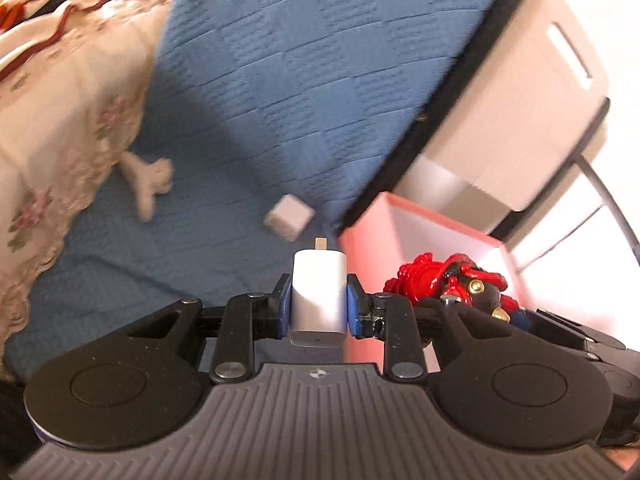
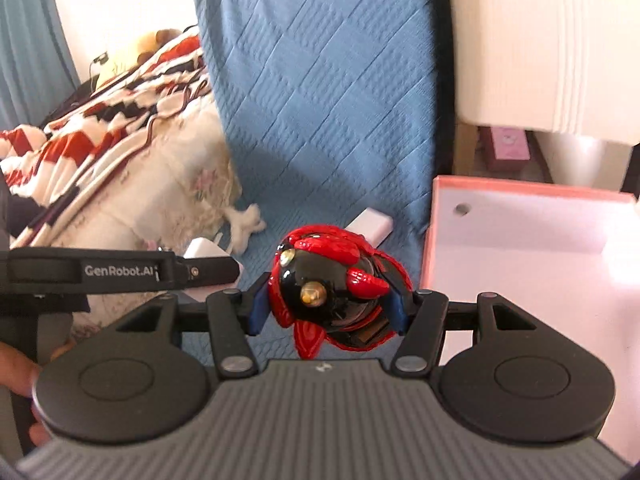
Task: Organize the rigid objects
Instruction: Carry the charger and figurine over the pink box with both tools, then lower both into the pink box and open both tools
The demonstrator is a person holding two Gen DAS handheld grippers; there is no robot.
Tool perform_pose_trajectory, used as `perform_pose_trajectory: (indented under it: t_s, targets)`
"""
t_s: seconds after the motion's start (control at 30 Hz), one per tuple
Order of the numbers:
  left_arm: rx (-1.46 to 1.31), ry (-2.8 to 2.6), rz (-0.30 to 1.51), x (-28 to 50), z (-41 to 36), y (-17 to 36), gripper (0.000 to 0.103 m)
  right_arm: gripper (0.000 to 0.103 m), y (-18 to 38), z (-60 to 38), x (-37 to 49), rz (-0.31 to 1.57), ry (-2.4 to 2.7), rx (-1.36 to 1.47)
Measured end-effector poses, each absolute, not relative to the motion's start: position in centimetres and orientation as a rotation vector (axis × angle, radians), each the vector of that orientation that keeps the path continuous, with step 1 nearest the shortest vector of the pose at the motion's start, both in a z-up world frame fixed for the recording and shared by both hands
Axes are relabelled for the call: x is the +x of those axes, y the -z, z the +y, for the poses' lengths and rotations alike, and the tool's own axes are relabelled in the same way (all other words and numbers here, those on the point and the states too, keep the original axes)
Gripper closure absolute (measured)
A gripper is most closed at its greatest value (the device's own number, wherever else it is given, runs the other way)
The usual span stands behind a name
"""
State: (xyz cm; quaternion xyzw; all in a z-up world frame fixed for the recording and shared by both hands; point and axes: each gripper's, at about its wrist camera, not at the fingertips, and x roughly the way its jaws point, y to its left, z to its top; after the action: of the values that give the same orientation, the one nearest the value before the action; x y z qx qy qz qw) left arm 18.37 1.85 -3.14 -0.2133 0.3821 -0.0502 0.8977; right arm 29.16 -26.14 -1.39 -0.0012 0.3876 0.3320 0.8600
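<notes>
Two tongs work above a bed spread with a blue quilted cover (image 1: 304,80), its left side heaped with a floral cream blanket (image 1: 60,128) and a red, black and white patterned one (image 2: 100,120). At the bed's right edge stands a pink box (image 2: 520,240), open-topped, with a pale inside and a small round hole in its far wall. The right tongs (image 2: 330,308) grip a glossy red and black toy figure (image 2: 332,284) with gold studs, held just left of the box. The left tongs (image 1: 319,304) clamp a white charger plug (image 1: 319,292), prong pointing forward, over the cover near the box's near-left corner. Another small white block (image 1: 289,216) lies on the cover just beyond it. White lettering on the left tool's side, seen from the right wrist, reads "GenRobot.AI".
</notes>
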Motion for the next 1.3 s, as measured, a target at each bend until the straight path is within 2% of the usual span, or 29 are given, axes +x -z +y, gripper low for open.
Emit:
perform_pose_trajectory:
  t_s: [0.23, 0.43, 0.63, 0.9, 1.3]
  targets:
    - [-0.430, 0.157, 0.760, 19.4, -3.5, -0.5, 0.072, 0.043, -1.6, -30.9, 30.6, 0.782, -0.647, 0.004]
    - [-0.401, 0.200, 0.755, 20.1, -8.5, -1.1, 0.072, 0.043, -1.9, -34.8, 31.4, 0.780, -0.593, -0.005]
    - [-0.363, 0.232, 0.817, 21.2, -13.1, 1.8, 0.072, 0.043, 1.2, -38.4, 32.2, 0.845, -0.527, -0.008]
    - [-0.302, 0.268, 0.960, 23.1, -18.1, 8.4, 0.072, 0.043, 7.4, -42.3, 33.0, 0.978, -0.442, 0.007]
    - [-0.257, 0.280, 1.014, 23.7, -20.0, 10.9, 0.072, 0.043, 12.4, -44.1, 33.7, 1.092, -0.414, 0.026]
